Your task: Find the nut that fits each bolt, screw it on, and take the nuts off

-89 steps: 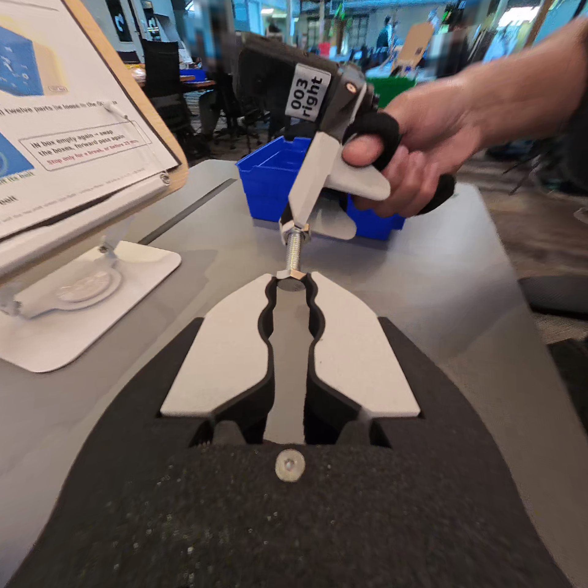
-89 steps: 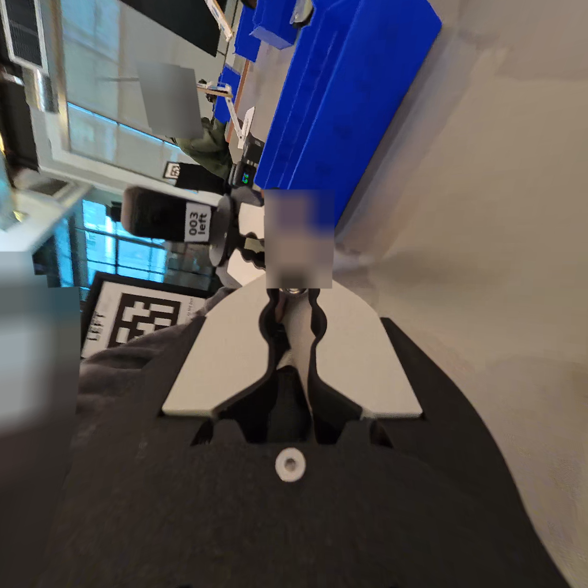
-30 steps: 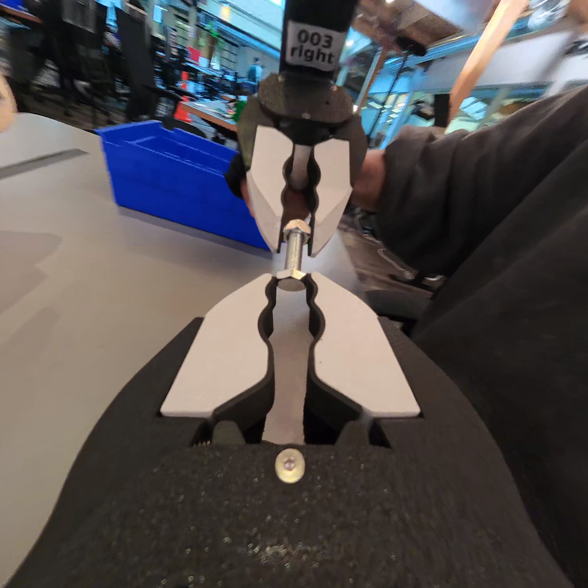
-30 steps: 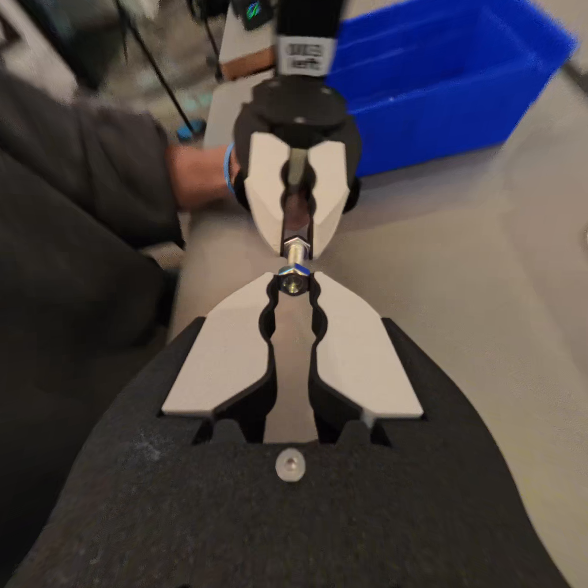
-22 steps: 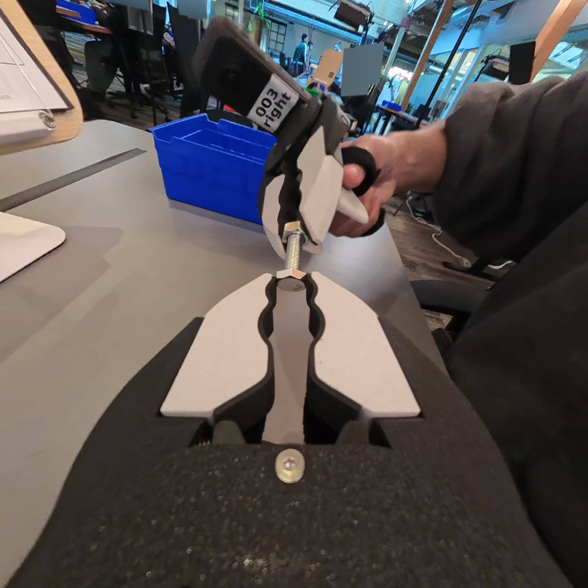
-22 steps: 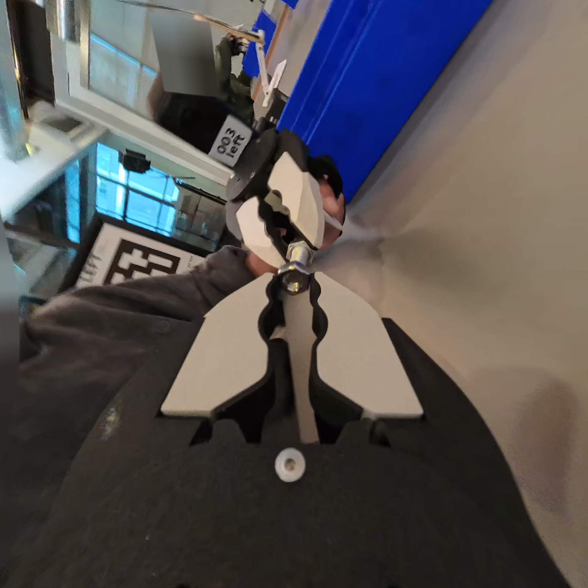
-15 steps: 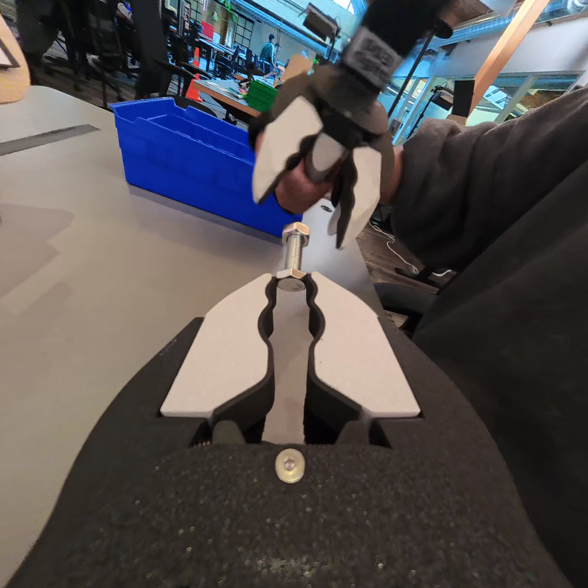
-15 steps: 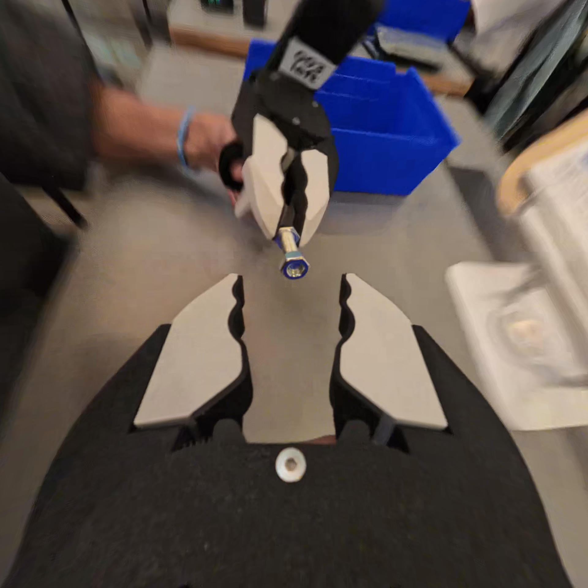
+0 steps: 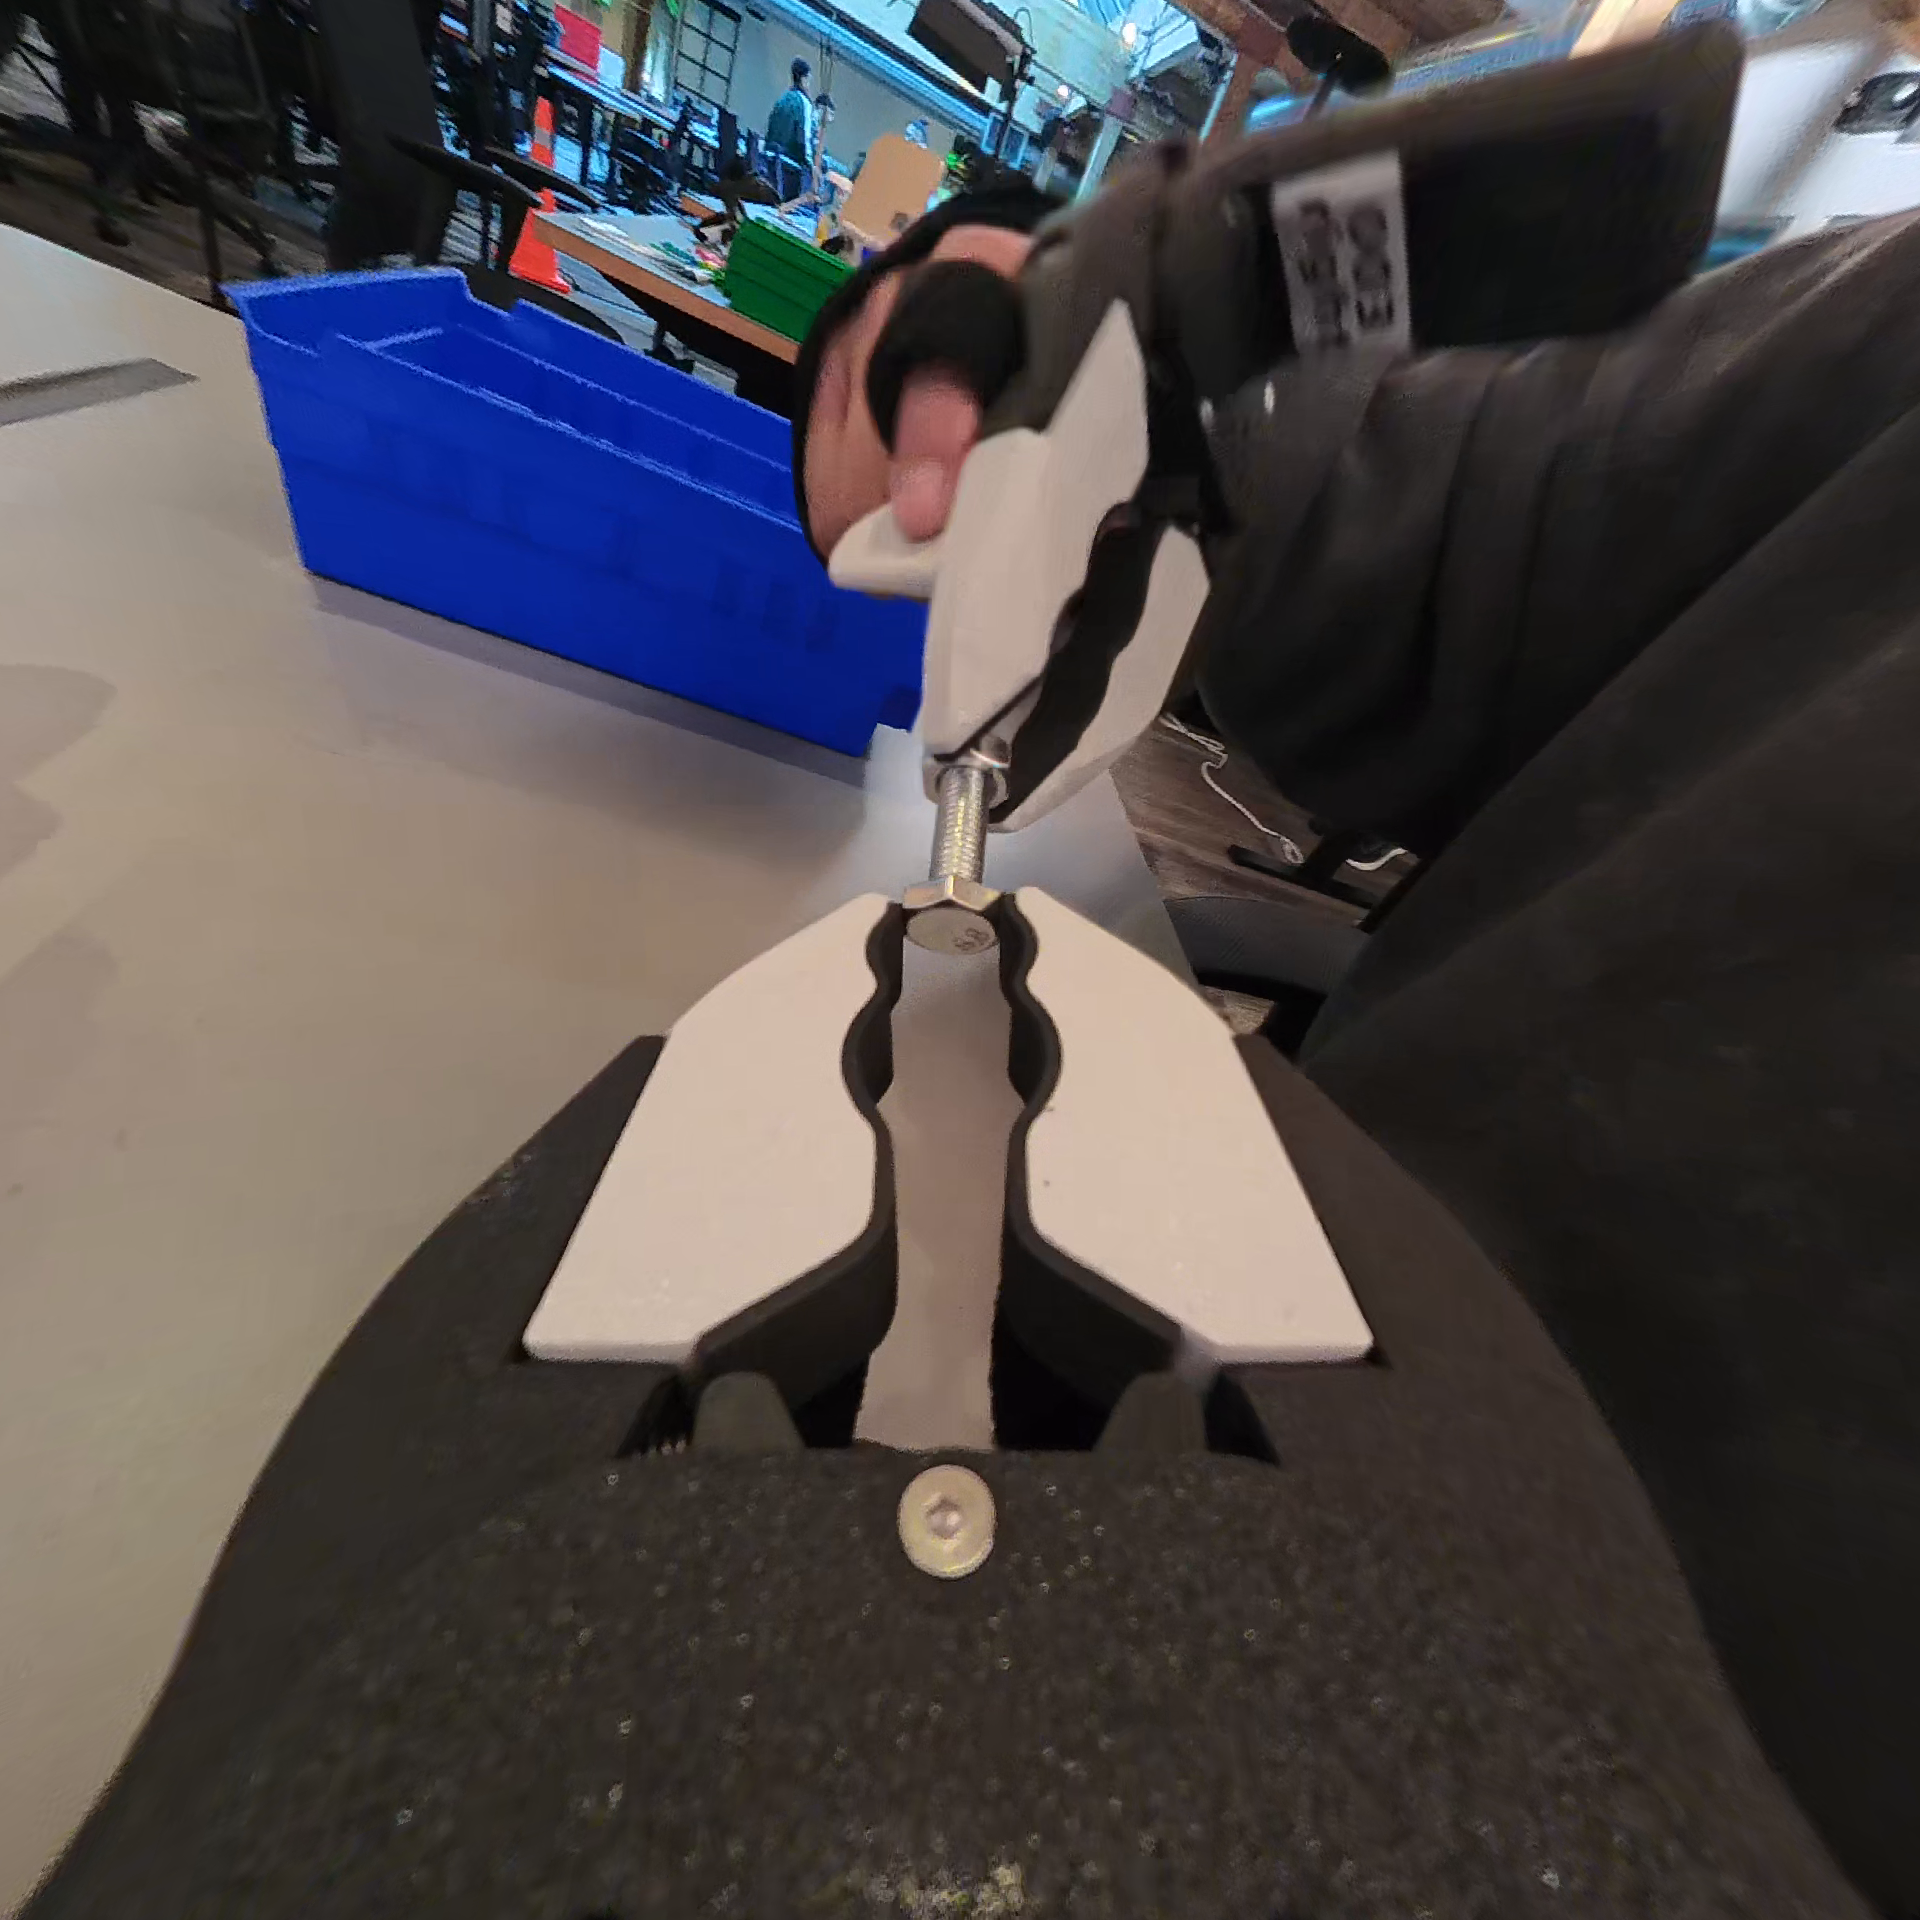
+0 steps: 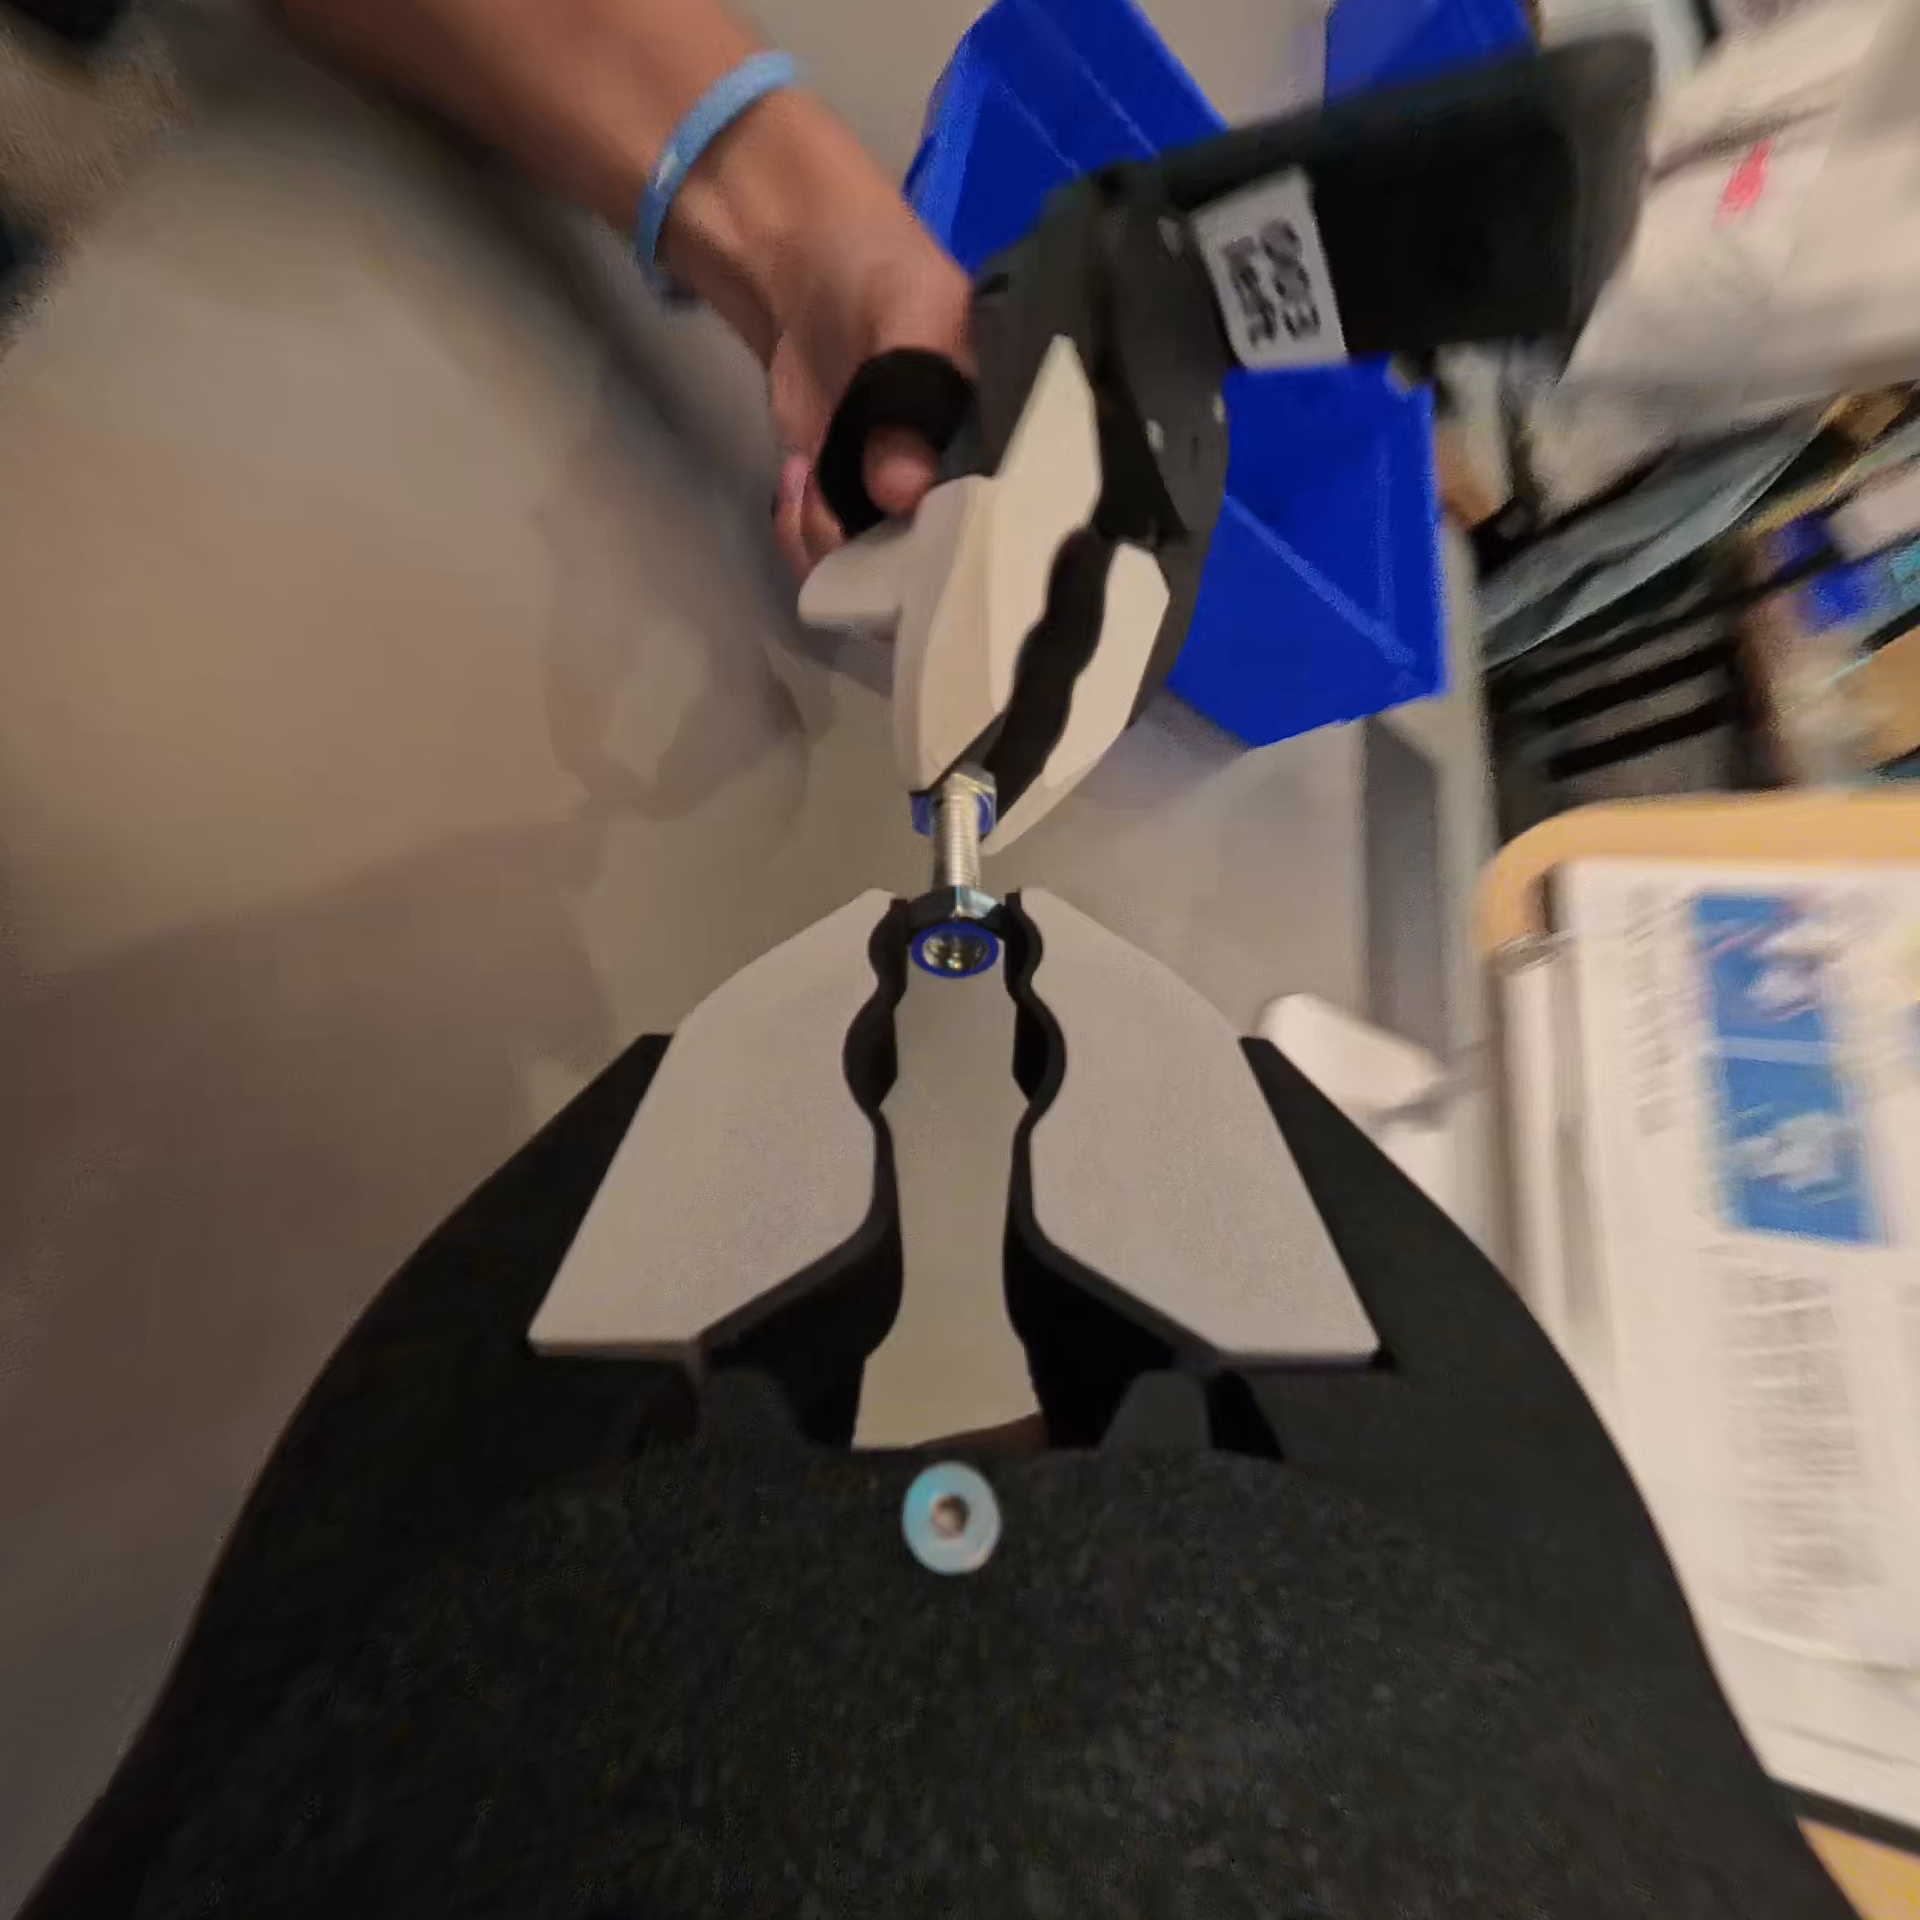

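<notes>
Left wrist view: my left claw (image 9: 950, 914) is pinched tight on the hex head of the bolt (image 9: 956, 831), whose shank points away from me. At its far end my right claw (image 9: 971, 769) clamps the nut (image 9: 971, 764). A blue bin (image 9: 540, 499) sits beyond-left on the grey table (image 9: 312, 883); a dark sleeve (image 9: 1558, 727) crowds the right.

Right wrist view: my right claw (image 10: 954, 920) grips the blue-ringed nut (image 10: 954, 935); the bolt (image 10: 958, 842) runs ahead into my left claw (image 10: 961, 805). Its white label (image 10: 1273, 281) is blurred. A printed sheet (image 10: 1745, 1195) on a stand lies right, unreadable.
</notes>
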`<state>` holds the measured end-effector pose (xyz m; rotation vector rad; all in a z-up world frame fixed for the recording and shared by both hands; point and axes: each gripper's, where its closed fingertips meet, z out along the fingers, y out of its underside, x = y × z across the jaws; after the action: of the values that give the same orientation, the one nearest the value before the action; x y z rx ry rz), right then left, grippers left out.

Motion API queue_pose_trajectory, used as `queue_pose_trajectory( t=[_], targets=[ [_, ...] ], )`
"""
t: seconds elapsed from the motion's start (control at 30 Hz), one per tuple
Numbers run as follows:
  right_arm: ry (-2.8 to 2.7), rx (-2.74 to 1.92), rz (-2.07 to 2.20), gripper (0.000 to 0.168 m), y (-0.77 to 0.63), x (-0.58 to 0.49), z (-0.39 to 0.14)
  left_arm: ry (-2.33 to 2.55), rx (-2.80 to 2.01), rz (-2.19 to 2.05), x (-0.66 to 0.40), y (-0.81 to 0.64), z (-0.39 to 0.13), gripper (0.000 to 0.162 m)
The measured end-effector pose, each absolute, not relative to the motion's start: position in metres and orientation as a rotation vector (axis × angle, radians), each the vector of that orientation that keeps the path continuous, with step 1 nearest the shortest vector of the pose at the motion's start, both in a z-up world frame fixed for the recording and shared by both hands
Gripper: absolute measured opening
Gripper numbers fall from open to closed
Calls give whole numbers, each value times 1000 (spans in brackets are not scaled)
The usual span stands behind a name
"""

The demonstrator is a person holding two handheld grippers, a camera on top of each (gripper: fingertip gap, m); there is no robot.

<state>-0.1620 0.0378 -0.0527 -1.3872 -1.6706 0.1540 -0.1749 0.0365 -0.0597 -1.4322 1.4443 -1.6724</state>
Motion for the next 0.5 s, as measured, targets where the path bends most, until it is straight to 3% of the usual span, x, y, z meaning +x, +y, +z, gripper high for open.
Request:
queue_pose_trajectory(
  t=[0.17,0.3,0.43,0.5],
  targets=[
    [-984,-1994,1068,18,48,-163,-52,1416,-1423,-1548,-175,47,-60,17],
    [-192,-2172,1763,17,57,-158,-56,1389,-1445,-1487,-170,53,-63,17],
    [-223,-2071,1788,22,52,-160,-56,1362,-1458,-1566,-173,54,-60,17],
    [-458,-2029,1630,48,48,-161,-53,1353,-1455,-1605,-175,55,-57,17]
  ],
)
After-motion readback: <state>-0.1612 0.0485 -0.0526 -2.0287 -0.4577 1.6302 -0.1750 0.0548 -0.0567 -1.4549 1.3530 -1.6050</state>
